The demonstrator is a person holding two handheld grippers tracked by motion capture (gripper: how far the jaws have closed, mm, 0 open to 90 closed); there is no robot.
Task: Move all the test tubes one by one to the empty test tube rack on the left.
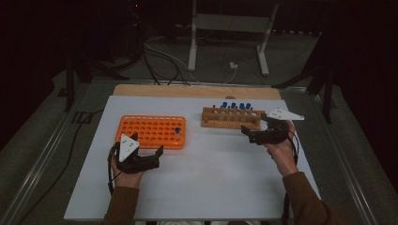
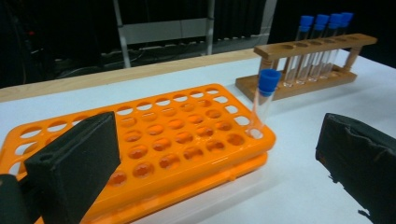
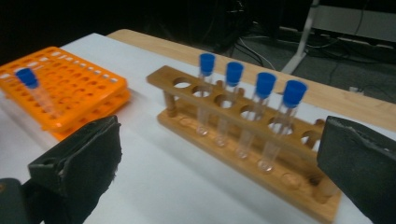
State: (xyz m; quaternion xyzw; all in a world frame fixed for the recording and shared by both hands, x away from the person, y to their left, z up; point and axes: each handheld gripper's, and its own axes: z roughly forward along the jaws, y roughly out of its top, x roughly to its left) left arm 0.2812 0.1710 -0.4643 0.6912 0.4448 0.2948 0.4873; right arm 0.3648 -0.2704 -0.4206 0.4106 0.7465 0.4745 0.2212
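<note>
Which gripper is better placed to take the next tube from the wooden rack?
Probably the right gripper: it sits open just in front of the wooden rack, facing four blue-capped tubes. The left gripper, also open, is beside the orange rack, farther away.

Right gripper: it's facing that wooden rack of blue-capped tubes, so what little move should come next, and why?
Probably ease the right gripper forward around the nearest blue-capped glass tube in the wooden rack. Its jaws stand open and empty; four tubes wait there, while one blue-capped tube already stands in the orange plastic rack.
</note>
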